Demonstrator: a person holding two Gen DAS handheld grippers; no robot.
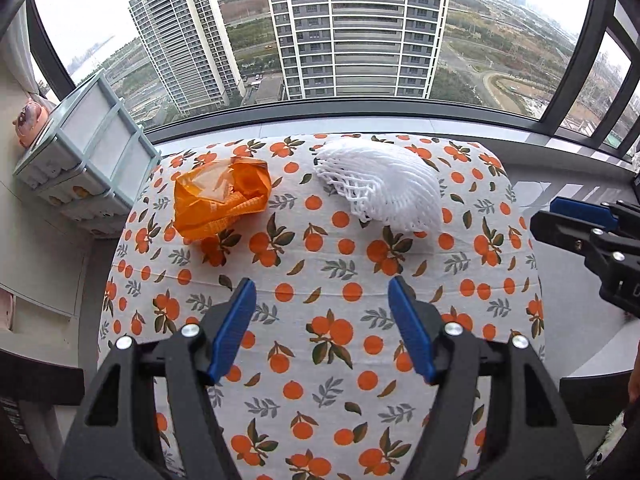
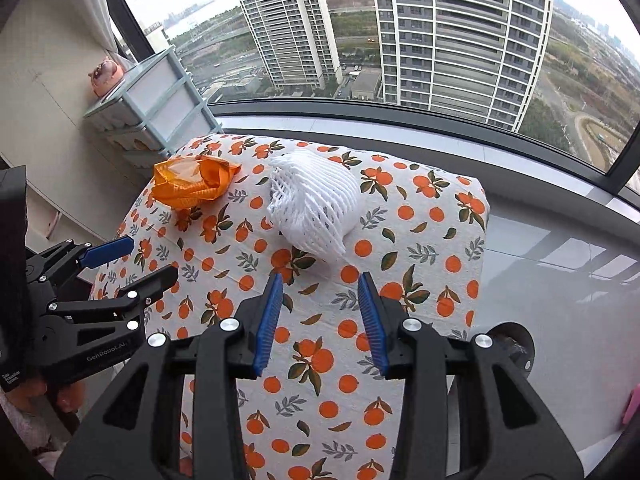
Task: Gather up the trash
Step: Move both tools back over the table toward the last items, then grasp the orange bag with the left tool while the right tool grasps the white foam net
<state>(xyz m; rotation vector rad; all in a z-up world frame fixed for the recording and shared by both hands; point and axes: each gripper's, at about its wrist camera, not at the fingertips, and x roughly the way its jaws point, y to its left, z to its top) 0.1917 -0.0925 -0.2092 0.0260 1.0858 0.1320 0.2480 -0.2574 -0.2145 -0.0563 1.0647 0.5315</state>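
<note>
Where the orange-print cloth covers the table [image 1: 320,312], two pieces of trash near the far edge by the window [image 1: 360,40]: a crumpled orange plastic bag [image 1: 220,204] toward the far-left corner, a white foam fruit net [image 1: 380,184] to its right, near but apart. Same pair from the right wrist view, orange plastic bag [image 2: 192,184] left of white foam fruit net [image 2: 312,204] on the table [image 2: 420,240]. Left gripper [image 1: 322,296] over the near middle of the table, jaws wide apart, holding nothing, well short of both pieces. Right gripper [image 2: 320,292] over the table just short of the net, jaws apart and empty. Pale blue drawer unit [image 1: 92,148] beside the table's far-left corner, with a pink figure [image 1: 34,120] on top.
</note>
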